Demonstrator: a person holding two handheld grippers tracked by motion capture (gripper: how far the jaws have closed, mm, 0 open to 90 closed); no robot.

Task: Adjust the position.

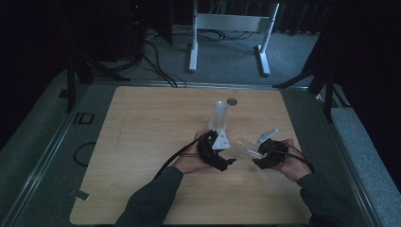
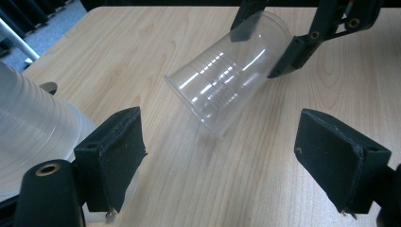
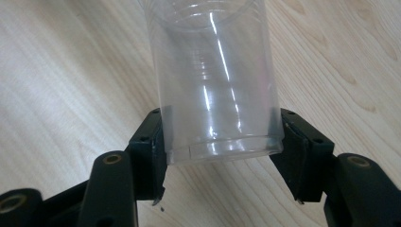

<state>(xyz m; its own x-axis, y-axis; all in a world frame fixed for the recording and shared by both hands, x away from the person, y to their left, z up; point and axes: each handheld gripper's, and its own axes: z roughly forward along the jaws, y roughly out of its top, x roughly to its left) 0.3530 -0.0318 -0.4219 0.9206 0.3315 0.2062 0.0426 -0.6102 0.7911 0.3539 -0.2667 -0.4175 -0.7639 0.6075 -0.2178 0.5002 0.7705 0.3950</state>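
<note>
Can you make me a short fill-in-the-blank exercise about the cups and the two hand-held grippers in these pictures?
1. The right hand-held gripper is shut on a single clear plastic ____, gripped near its base.
2. The left hand-held gripper has its jaws ____, with nothing between them.
3. The stack of cups stands ____ on the table.
4. The table has a top that looks like light ____.

Missing words: cup; open; upright; wood
</note>
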